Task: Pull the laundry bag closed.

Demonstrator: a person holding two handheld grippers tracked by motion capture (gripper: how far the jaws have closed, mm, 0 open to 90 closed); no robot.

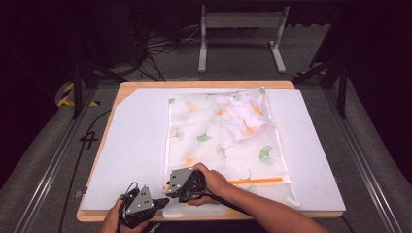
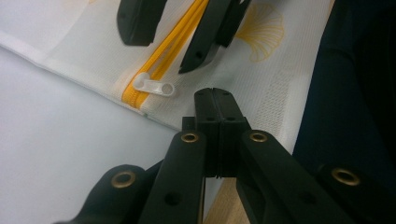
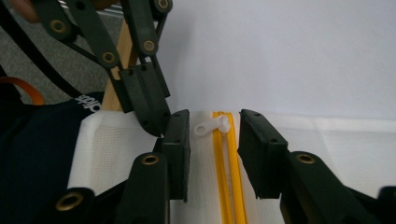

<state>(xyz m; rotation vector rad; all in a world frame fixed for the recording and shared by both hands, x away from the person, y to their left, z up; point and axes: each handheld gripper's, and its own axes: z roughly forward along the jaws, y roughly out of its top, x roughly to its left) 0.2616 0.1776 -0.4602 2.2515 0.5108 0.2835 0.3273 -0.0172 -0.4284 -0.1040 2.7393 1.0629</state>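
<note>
Two grippers meet at the white zipper pull [image 3: 212, 126], at the mesh laundry bag's [image 1: 218, 145] near corner: the right gripper [image 3: 214, 140] gapes astride the orange zipper [image 3: 229, 177], while the left gripper [image 2: 215, 100], jaws pressed together, sits just beside the pull.

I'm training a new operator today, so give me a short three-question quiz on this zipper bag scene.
1. True or false: the right tool is open, its jaws on either side of the orange zipper.
2. Which colour is the zipper pull: A white, B black, C green?
3. What lies inside the mesh bag at its far end?

Key: 1 true. 2 A. 3 A crumpled white garment with orange marks. The left tool is shut at the bag's near corner; whether it pinches fabric cannot be told.
</note>
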